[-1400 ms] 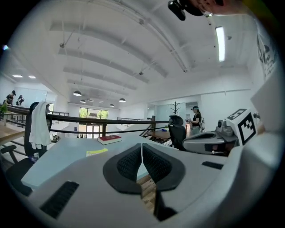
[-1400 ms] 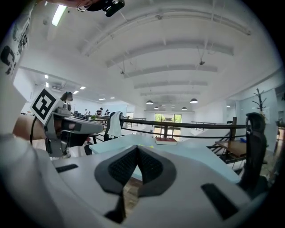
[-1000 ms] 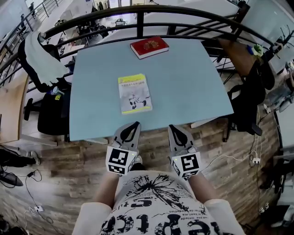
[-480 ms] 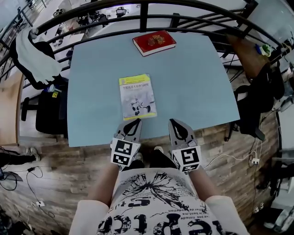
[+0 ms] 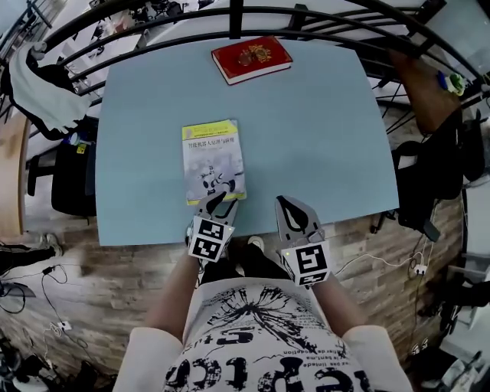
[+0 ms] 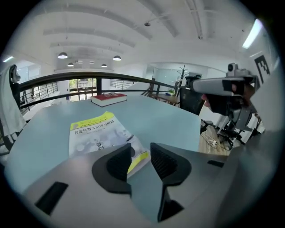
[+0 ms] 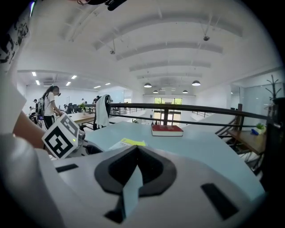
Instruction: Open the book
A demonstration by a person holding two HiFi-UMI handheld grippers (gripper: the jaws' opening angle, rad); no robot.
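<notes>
While the right gripper (image 5: 286, 204) sits closed, the left gripper (image 5: 217, 202) stands parted over the thin paperback (image 5: 213, 157).

The pale blue surface (image 5: 321, 122) carries two closed books. A yellow book (image 5: 213, 159) lies flat by the near edge, left of middle. A red book (image 5: 251, 59) lies at the far edge, well apart.

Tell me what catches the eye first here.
A yellow-and-white book lies closed near the front edge of the pale blue table, with the left gripper open at its near corner. A red book sits at the far edge by the railing; the right gripper is shut, holding nothing.
</notes>
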